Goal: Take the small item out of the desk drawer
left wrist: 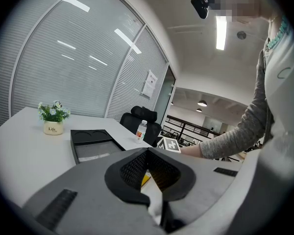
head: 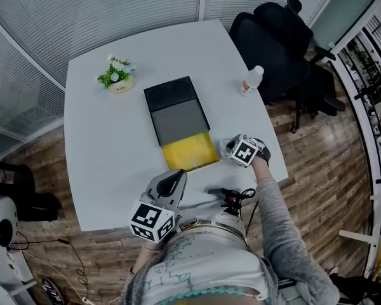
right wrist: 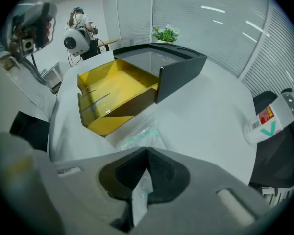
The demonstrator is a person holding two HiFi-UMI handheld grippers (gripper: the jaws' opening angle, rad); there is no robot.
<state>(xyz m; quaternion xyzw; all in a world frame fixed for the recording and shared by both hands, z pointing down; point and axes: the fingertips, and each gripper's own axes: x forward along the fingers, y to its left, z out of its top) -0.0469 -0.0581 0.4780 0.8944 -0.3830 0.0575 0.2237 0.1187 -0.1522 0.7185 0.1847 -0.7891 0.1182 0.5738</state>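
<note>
Right gripper view has the right gripper with its 2 jaws pressed together on 1 edge of a small clear plastic packet with pale teal contents, which hangs forward from the pads. The packet is already outside the open yellow drawer of the black box-shaped desk organiser, just beside the drawer's front corner, and its free end looks to be resting on the white table, though the angle leaves that unsure. The film is thin and crinkled, so I judge it very light, soft and floppy, and slick enough to slide out of a loose pinch; it should not break, but it will sag and swing from any hold. The sealed edge gives the flattest, firmest bite, and a hold deeper onto the film would be safer than the margin alone. Back near the table edge, the left gripper is closed tip to tip with nothing between its jaws.
</note>
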